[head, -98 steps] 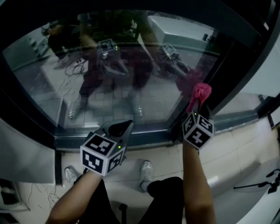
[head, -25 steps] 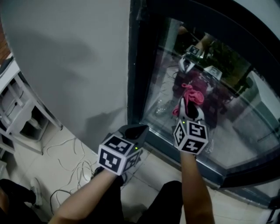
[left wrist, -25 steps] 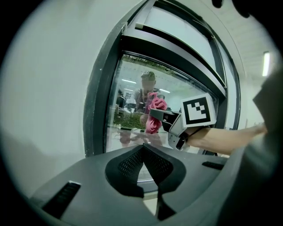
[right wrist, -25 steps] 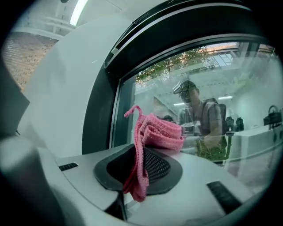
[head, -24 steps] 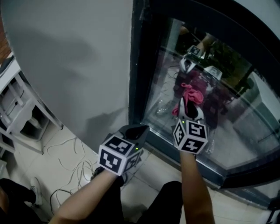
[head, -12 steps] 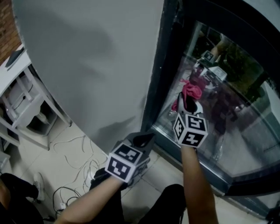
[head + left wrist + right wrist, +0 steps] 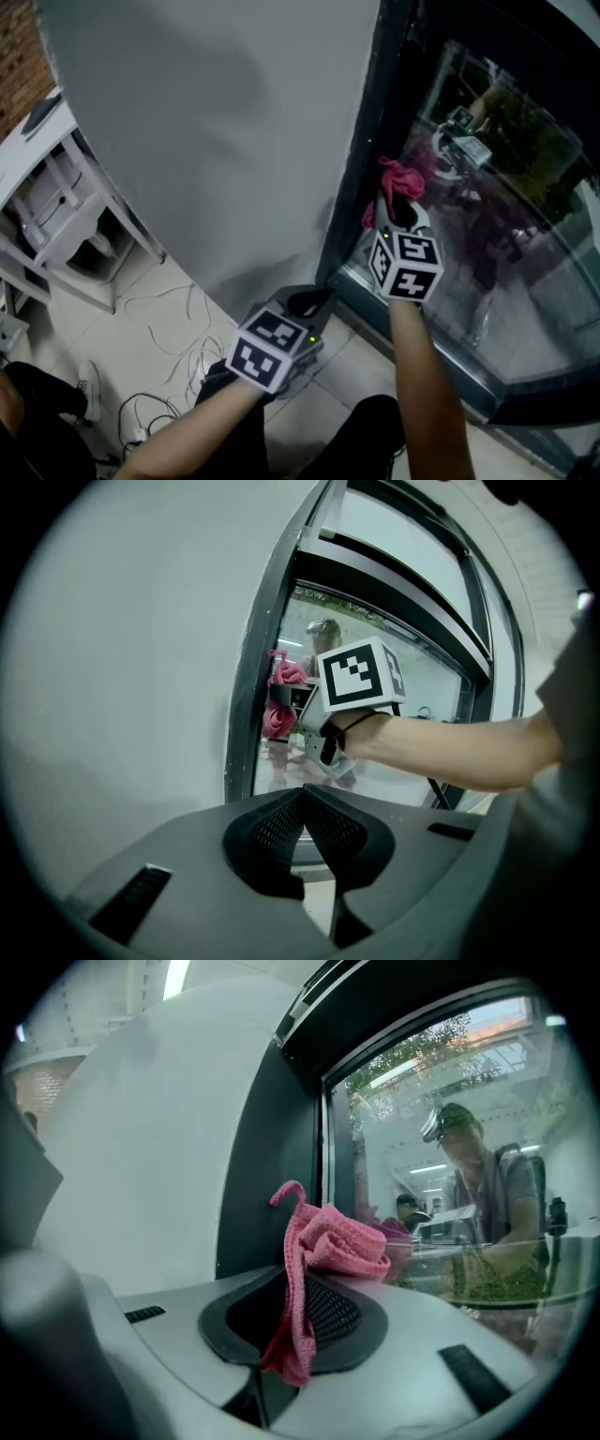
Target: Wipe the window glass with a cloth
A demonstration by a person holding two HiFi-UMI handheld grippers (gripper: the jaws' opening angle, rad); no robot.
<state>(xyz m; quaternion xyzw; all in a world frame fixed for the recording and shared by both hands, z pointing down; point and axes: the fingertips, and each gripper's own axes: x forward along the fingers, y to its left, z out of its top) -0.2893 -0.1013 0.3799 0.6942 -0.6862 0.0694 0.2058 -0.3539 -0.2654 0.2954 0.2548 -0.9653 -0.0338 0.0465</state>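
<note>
While right hand-held gripper [image 7: 395, 212] pinches cloth [image 7: 399, 178] (arm outstretched), left hand-held gripper [image 7: 313, 299] low.

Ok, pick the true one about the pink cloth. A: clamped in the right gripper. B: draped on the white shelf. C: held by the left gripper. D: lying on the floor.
A: the pink cloth sits pinched in the fingers of the right gripper.

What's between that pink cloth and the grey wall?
Only the dark window frame. The right gripper view shows it standing between the cloth and the wall.
</note>
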